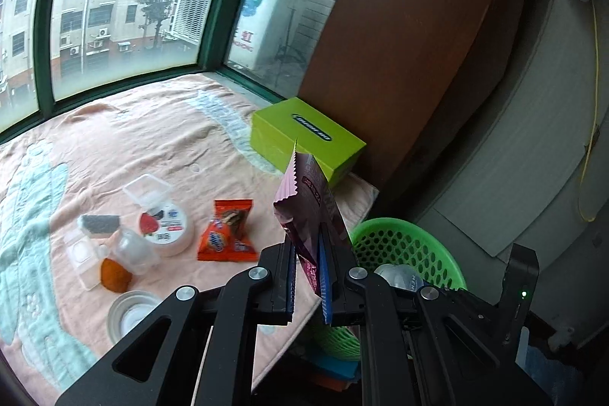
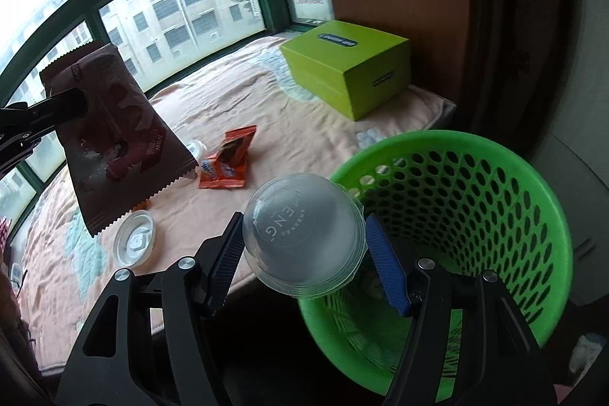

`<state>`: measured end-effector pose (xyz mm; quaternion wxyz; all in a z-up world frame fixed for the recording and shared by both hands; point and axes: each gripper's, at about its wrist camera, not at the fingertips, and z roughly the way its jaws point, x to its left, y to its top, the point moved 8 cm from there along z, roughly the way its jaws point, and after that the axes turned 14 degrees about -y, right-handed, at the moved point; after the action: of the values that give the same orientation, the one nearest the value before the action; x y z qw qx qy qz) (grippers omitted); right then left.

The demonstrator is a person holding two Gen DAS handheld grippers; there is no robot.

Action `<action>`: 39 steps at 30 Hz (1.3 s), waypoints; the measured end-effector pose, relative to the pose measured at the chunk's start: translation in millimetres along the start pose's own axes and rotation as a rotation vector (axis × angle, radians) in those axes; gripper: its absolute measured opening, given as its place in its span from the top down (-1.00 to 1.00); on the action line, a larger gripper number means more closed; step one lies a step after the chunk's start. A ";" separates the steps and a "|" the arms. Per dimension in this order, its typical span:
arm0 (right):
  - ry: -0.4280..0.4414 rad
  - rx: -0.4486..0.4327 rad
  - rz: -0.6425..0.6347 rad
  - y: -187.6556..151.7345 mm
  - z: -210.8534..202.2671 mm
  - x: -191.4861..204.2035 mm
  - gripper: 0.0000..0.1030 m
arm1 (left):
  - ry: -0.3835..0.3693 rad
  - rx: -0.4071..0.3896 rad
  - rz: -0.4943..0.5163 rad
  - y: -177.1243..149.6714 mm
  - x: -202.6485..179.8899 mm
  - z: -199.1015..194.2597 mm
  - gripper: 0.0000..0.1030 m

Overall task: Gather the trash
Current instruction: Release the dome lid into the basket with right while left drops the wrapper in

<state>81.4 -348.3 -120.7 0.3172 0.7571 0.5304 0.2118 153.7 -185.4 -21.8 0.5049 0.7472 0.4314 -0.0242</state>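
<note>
My left gripper (image 1: 308,273) is shut on a maroon snack wrapper (image 1: 310,212), which stands upright over the blanket's right edge; the same wrapper (image 2: 114,136) hangs at the left in the right wrist view. My right gripper (image 2: 304,253) is shut on a clear plastic cup (image 2: 302,234), held bottom-forward just over the near rim of the green perforated basket (image 2: 475,215). The basket (image 1: 403,246) stands on the floor beside the bed. An orange snack packet (image 1: 228,233) lies on the pink blanket (image 1: 160,132).
A lime-green box (image 1: 304,139) sits at the blanket's far right by a brown cabinet (image 1: 399,44). Left on the blanket lie a round yoghurt tub (image 1: 167,223), clear plastic containers (image 1: 110,246), an orange lump (image 1: 114,274) and a round lid (image 2: 133,238). Windows run behind.
</note>
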 end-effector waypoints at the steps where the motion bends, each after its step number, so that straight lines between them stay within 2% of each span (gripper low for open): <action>1: -0.013 0.000 0.009 -0.4 -0.5 -7.6 -0.25 | -0.007 0.005 0.007 0.5 -4.5 4.4 0.80; 13: -0.133 0.023 0.095 -13.4 1.0 -76.8 -0.27 | -0.058 0.069 0.069 0.3 -46.3 49.9 0.80; 26: -0.190 0.043 0.110 -23.9 0.0 -99.8 -0.28 | -0.099 0.120 0.113 -8.5 -78.0 80.5 0.80; 30: -0.199 0.030 0.125 -23.6 -3.0 -105.6 -0.46 | -0.110 0.131 0.125 -10.6 -85.0 85.9 0.80; 39: -0.223 0.004 0.154 -24.3 -19.2 -121.3 -0.52 | -0.122 0.156 0.141 -15.4 -96.4 100.5 0.79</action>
<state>10.4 -451.3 -122.4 0.3553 0.8151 0.4327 0.1490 123.2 -321.3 -36.8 0.4711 0.8099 0.3429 -0.0675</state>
